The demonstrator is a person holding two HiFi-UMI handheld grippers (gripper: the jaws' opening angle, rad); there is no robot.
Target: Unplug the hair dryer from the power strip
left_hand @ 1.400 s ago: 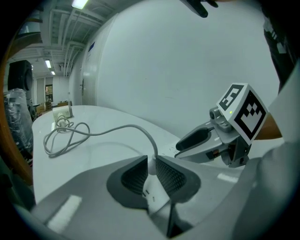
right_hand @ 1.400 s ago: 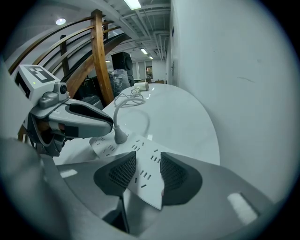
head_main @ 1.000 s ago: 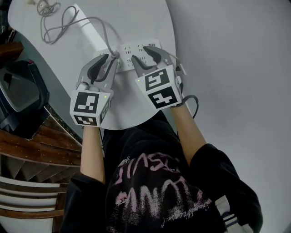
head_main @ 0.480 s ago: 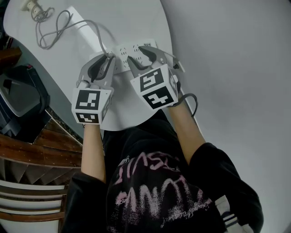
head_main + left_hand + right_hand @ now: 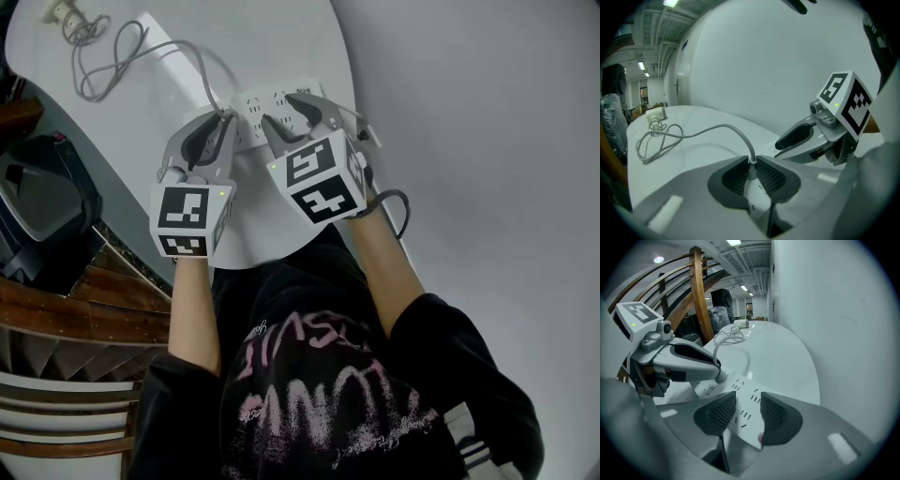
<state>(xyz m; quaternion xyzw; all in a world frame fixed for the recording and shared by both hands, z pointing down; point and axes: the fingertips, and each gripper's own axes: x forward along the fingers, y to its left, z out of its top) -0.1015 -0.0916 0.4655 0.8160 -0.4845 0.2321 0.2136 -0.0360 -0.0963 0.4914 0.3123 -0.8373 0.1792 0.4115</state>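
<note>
A white power strip [image 5: 255, 101] lies on the round white table [image 5: 281, 37]. A white plug [image 5: 752, 187] stands in it near its left end. My left gripper [image 5: 217, 122] is shut on that plug, pads [image 5: 771, 176] pressed to both sides. The plug's grey cable [image 5: 661, 138] loops away to a small white object [image 5: 656, 114] at the far edge. My right gripper [image 5: 289, 114] straddles the strip's right end [image 5: 740, 394], its pads [image 5: 722, 411] against it. In the right gripper view my right gripper [image 5: 743, 401] points towards the left gripper [image 5: 712, 366].
The table's edge curves close on the right, beside a pale wall [image 5: 469, 141]. Wooden rails [image 5: 84, 300] and a black object [image 5: 37, 187] are left of the table, below its level. A grey cord [image 5: 401, 211] hangs by my right wrist.
Both grippers have moved forward onto the strip. The left jaws have drawn in around the plug. In the last half second almost nothing has shifted.
</note>
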